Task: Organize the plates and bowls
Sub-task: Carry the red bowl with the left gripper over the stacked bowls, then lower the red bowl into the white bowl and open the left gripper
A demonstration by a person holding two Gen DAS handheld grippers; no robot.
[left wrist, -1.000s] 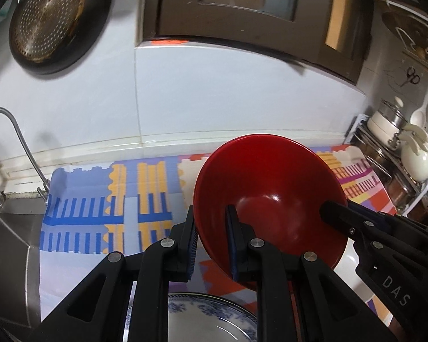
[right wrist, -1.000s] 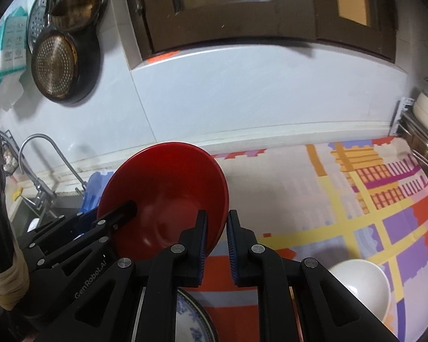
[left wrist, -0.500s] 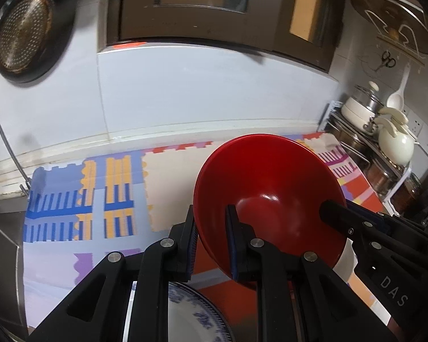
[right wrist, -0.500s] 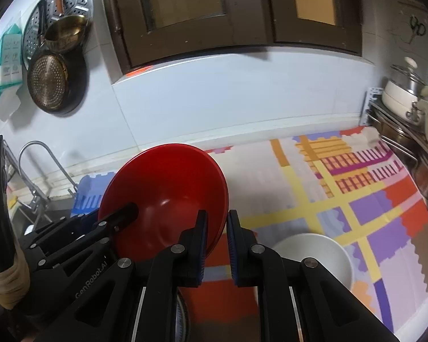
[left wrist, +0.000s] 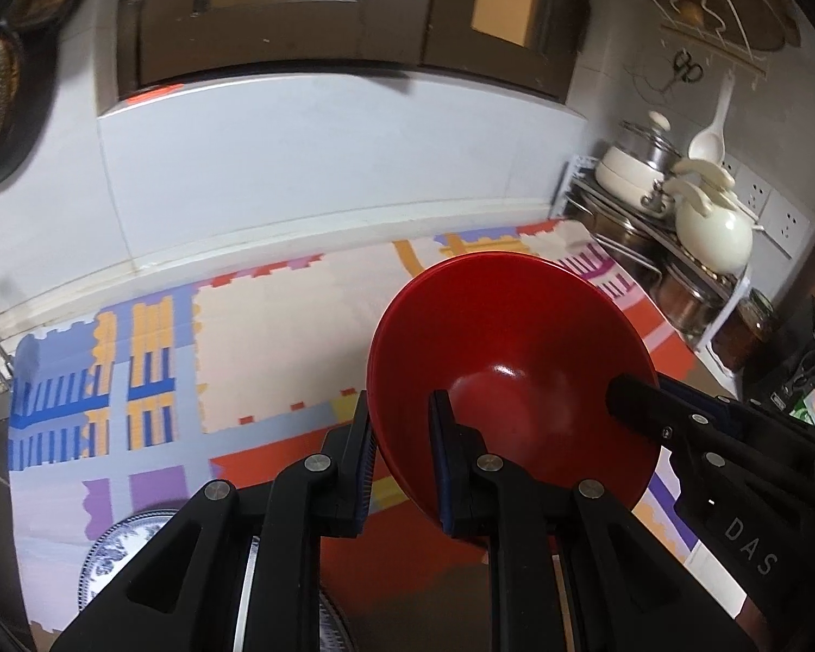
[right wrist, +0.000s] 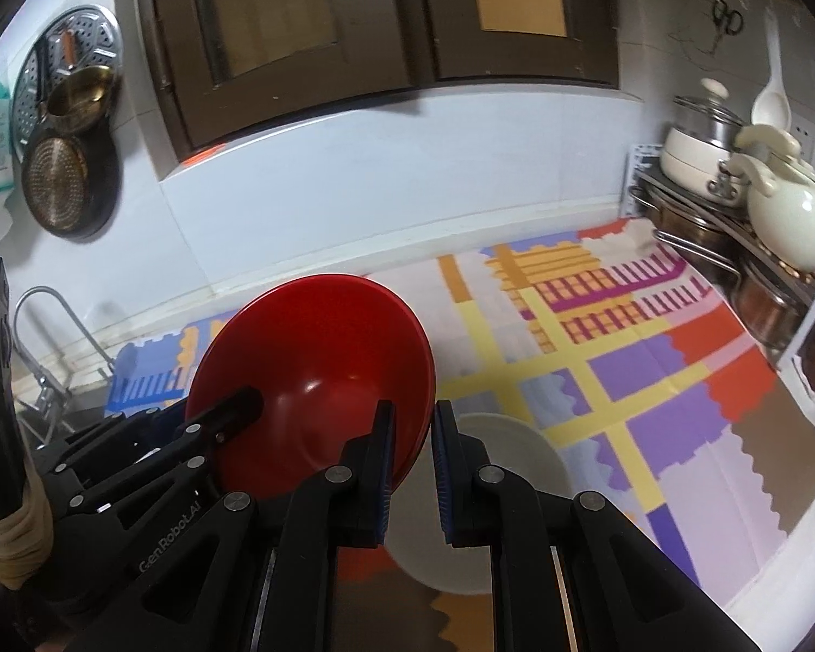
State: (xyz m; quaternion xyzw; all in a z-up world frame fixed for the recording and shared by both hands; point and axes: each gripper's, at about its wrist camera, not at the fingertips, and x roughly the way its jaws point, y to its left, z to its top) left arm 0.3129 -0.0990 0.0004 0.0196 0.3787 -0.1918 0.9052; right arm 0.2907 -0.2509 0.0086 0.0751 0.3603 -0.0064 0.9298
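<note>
A red bowl (left wrist: 516, 358) is held tilted in the air above the patterned mat, gripped from both sides. My left gripper (left wrist: 402, 456) is shut on its left rim. My right gripper (right wrist: 412, 462) is shut on its right rim; the bowl also shows in the right wrist view (right wrist: 320, 375). A white bowl (right wrist: 511, 467) sits on the mat just below and right of the red bowl. A blue-and-white plate (left wrist: 119, 543) lies on the mat at the lower left, partly hidden by my left gripper.
A colourful patterned mat (right wrist: 652, 369) covers the counter. A rack with pots and a cream kettle (right wrist: 788, 217) stands at the right. A sink tap (right wrist: 54, 320) is at the left. Pans (right wrist: 65, 190) hang on the wall.
Both grippers have carried the red bowl to the right along the counter. The white bowl has come closer under it and the blue-and-white plate has dropped back to the left.
</note>
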